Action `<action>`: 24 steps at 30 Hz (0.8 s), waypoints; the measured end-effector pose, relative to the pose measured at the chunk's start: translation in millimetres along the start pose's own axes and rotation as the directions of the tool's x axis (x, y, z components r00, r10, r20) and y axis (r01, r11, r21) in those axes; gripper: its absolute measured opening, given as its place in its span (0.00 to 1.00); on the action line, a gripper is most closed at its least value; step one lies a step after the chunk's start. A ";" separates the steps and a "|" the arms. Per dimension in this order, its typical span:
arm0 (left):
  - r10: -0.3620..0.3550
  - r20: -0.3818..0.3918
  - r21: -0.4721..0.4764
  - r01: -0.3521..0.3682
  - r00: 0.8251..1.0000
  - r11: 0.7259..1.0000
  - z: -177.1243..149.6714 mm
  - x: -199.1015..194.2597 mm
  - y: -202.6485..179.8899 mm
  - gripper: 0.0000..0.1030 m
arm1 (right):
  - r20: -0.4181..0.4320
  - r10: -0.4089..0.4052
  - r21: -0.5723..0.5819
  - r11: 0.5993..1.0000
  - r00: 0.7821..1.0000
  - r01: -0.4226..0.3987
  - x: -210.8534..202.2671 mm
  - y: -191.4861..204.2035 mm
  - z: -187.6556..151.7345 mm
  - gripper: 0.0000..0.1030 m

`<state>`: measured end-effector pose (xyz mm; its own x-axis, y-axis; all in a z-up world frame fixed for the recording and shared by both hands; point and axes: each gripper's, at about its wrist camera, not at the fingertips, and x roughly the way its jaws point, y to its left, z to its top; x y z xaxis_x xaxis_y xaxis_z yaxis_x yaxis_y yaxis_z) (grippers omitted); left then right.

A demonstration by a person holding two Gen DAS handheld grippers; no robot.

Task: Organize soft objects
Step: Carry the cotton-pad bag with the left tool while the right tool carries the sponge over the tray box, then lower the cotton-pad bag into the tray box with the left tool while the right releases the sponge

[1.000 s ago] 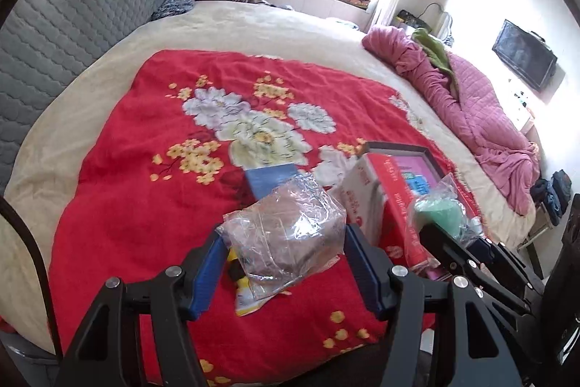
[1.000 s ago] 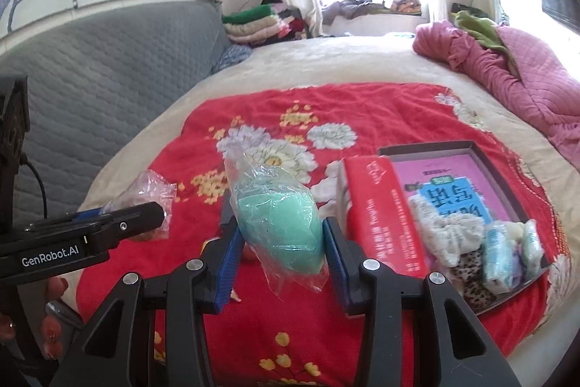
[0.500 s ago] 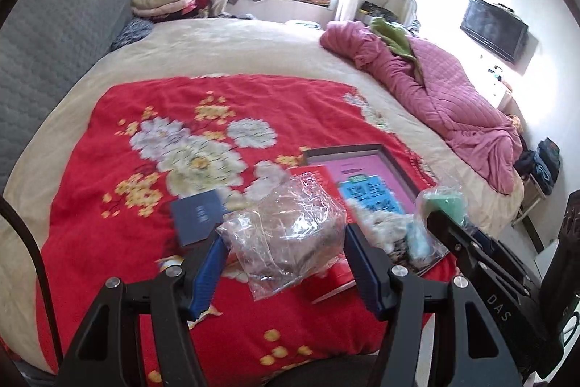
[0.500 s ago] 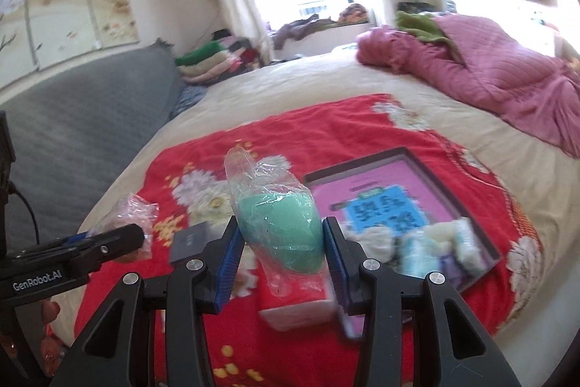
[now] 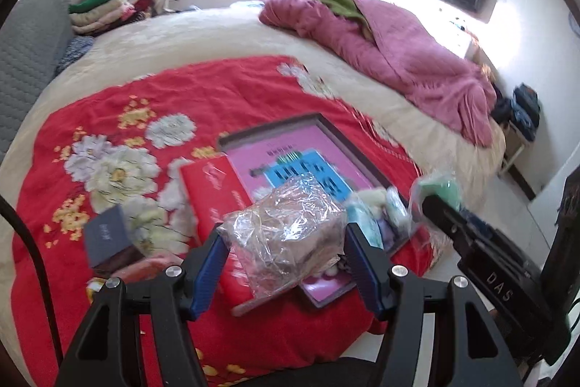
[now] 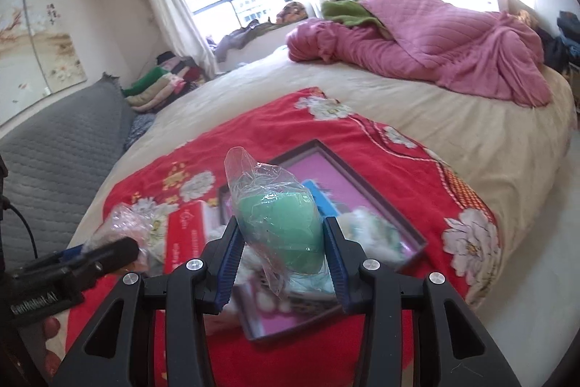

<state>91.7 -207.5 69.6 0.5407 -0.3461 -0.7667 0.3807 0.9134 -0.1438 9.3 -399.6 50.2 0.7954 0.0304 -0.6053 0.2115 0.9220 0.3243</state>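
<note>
My left gripper (image 5: 286, 238) is shut on a crinkled clear bag with a brownish soft thing (image 5: 286, 231), held over the near end of a dark-framed tray (image 5: 337, 133) with a pink lining on the red floral blanket (image 5: 108, 111). My right gripper (image 6: 281, 242) is shut on a clear bag with a green soft thing (image 6: 281, 223), above the same tray (image 6: 355, 169). Several small soft items (image 5: 377, 205) lie at the tray's near end. The right gripper's bag (image 5: 436, 187) shows at right in the left wrist view.
A red box (image 5: 214, 191) lies against the tray's left side and a small dark booklet (image 5: 107, 234) farther left. A pink quilt (image 5: 391, 49) is heaped at the bed's far right. Folded clothes (image 5: 98, 9) are stacked by the grey headboard (image 5: 25, 53). The bed edge and floor (image 5: 522, 231) are at right.
Both grippers have swept right across the bed with their bags, from over the blanket's middle to above the tray. Both views have rolled. The grips look unchanged.
</note>
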 end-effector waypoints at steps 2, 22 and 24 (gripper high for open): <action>-0.007 -0.033 0.011 0.007 0.999 1.000 -4.0 13.9 -9.3 0.62 | -0.009 -0.009 0.013 1.000 1.000 0.009 1.7 -11.6 -1.4 0.44; 0.030 -0.154 0.106 -0.013 0.988 0.994 -28.8 90.8 -44.4 0.62 | -0.178 -0.055 0.030 0.998 0.983 0.061 49.8 -47.9 -26.1 0.44; 0.030 -0.158 0.106 -0.013 0.987 0.994 -28.6 93.7 -44.7 0.62 | -0.183 -0.055 0.033 0.998 0.982 0.062 54.2 -48.9 -27.1 0.44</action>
<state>103.8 -274.6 -13.8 0.4263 -0.2805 -0.8600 0.4509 0.8901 -0.0669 26.6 -432.6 -18.1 0.6653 0.0493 -0.7449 0.2792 0.9090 0.3095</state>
